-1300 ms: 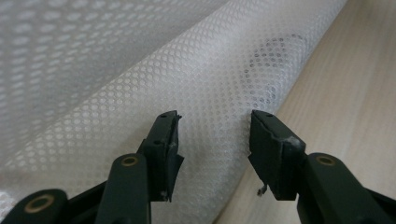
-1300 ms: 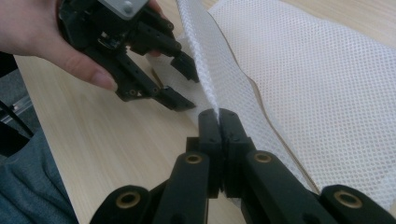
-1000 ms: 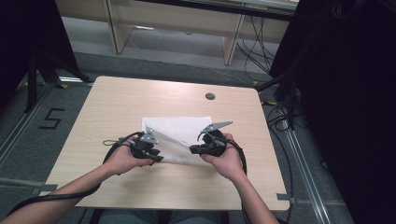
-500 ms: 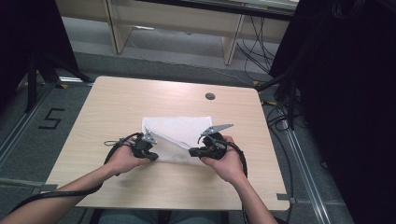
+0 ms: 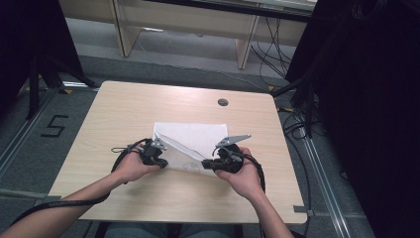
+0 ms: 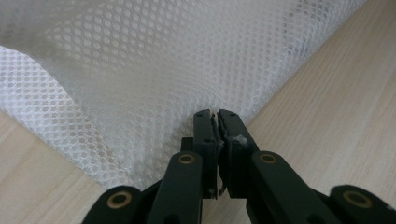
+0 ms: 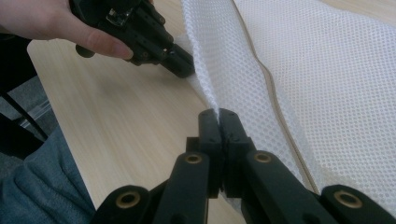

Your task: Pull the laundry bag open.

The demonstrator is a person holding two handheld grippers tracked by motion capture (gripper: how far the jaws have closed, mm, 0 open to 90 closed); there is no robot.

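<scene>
White mesh sheet flat, long axis across table

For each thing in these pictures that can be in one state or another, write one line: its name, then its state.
white mesh cloth: lies on the table, near edge lifted and pinched at both near corners.
left gripper: shut on the cloth's edge; its jaws have just been closing.
right gripper: shut on the cloth's edge.
table: bare wood around the cloth, a small dark round spot near its far edge.
</scene>
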